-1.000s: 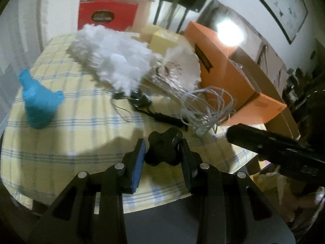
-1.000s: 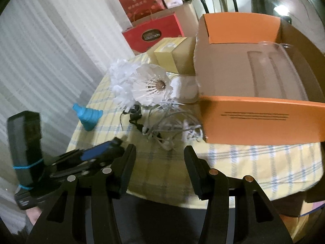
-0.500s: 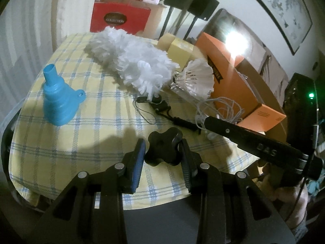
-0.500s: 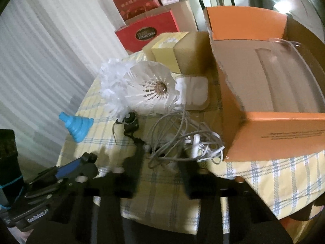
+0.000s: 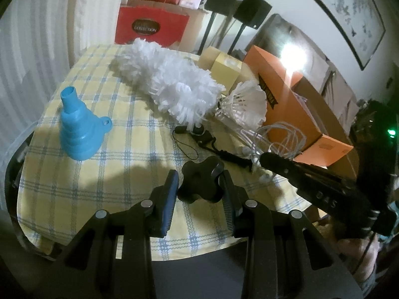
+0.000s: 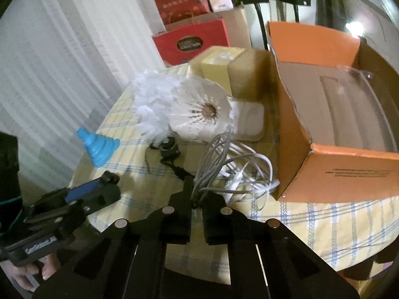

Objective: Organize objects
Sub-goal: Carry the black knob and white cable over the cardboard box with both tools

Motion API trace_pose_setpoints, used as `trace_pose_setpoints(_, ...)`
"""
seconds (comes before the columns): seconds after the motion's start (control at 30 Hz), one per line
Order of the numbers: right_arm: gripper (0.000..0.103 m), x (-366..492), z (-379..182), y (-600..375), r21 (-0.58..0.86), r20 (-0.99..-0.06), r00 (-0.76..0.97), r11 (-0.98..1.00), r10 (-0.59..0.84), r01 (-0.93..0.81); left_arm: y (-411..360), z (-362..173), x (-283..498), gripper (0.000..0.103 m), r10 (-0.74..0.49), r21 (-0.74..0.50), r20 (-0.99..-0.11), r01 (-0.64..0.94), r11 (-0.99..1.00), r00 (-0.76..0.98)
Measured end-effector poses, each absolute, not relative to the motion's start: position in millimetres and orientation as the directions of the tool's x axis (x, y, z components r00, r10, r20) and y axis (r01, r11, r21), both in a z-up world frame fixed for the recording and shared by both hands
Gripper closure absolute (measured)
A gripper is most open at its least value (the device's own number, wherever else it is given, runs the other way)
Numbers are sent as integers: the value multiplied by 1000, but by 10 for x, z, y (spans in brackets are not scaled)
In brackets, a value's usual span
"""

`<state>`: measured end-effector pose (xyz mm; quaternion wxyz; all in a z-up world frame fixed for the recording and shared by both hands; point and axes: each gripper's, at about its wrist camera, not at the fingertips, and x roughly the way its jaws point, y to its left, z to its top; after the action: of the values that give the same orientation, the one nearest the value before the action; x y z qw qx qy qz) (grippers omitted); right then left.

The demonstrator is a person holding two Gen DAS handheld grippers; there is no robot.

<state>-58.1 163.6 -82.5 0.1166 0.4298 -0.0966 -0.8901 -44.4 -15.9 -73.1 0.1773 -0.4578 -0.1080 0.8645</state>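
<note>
Orange box [image 6: 331,114] apparently holding none of the loose items; sorting barely begun.
Beside the box on the checked surface [image 5: 74,174]: duster [image 5: 169,87], shuttlecock [image 6: 199,109], blue funnel [image 5: 77,129]. Left claw [image 5: 199,189] clamped on black knob [image 5: 199,183]; right claw [image 6: 197,214] nearly closed, pinching grey cable [image 6: 224,164] near the box.

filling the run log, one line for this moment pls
left hand-held gripper: shut on black knob | right hand-held gripper: shut on grey cable | orange box: open
</note>
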Motion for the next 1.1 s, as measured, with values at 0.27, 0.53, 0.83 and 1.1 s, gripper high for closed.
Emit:
trace_pose_setpoints(0.27, 98, -453, -512, 1695, 279, -698, -647, -949, -308, 150, -101, -586, -434, 72, 417, -351, -739, -226, -909, -529)
trace_pose_setpoints(0.53, 98, -276, -139, 1832, 317, -641, -685, -932, -347, 176, 63, -351, -426, 72, 455, -360, -712, -279, -890, -534)
trace_pose_setpoints(0.83, 98, -144, 268, 2108, 318, -589, -736, -933, -332, 166, 347, -59, -440, 72, 516, -378, -679, -355, -855, -522)
trace_pose_setpoints(1.1, 98, -120, 735, 2479, 281, -558, -779, -948, -287, 148, 696, 259, -494, 72, 557, -364, -653, -432, -825, -514)
